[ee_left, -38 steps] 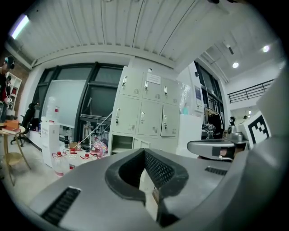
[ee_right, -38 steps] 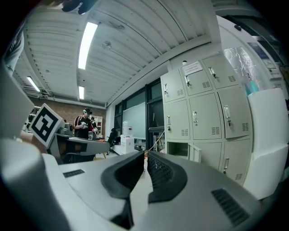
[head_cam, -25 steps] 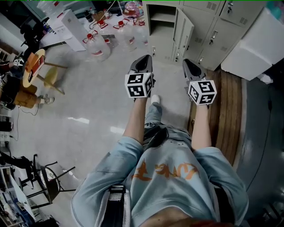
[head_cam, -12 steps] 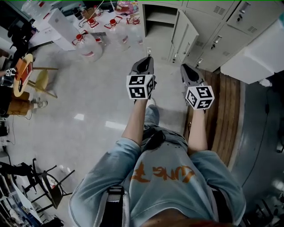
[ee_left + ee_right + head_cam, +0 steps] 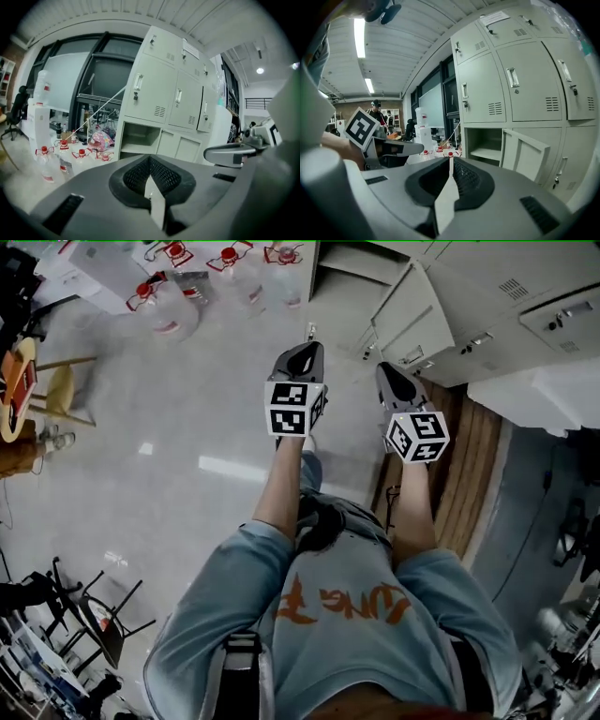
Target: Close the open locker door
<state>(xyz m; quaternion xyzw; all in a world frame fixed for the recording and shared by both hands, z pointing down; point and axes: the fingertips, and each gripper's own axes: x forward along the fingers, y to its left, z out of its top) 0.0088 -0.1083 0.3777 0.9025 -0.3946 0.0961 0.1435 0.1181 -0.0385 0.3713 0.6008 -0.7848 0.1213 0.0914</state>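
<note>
left gripper [image 5: 151, 185]: jaws pressed together, nothing between them; held out ahead of the person, left of the other claw in head view [image 5: 302, 354]
right gripper [image 5: 450, 173]: jaws closed tip to tip, empty; pointed at the locker front, in head view [image 5: 389, 376] just short of the door
contact: neither gripper touches the door; both hang in the air above the floor [image 5: 187, 427]
locker door [image 5: 524, 150]: bottom row, swung out from the front, standing to the right of its opening in the right gripper view; in head view [image 5: 408, 310] ahead of the right gripper
open compartment [image 5: 485, 143]: shelf inside, looks empty; also visible in the left gripper view [image 5: 138, 138]
lockers [image 5: 525, 84]: the other doors shut, with handles and vent slots
handling (judgement): thin sheet-metal panel, probably light and stiff, swings on hinges, may bounce back off the frame if shoved; smooth paint, so pads can slip
where to take it (judgement): no pinch needed; press closed jaws flat on the outer face near the free edge, away from the hinge side, push until it seats
step (judgement): approach, door not yet reached
surroundings: water bottles [image 5: 169, 306] on the floor to the left, well apart; wooden slats [image 5: 469, 456] under the right arm
</note>
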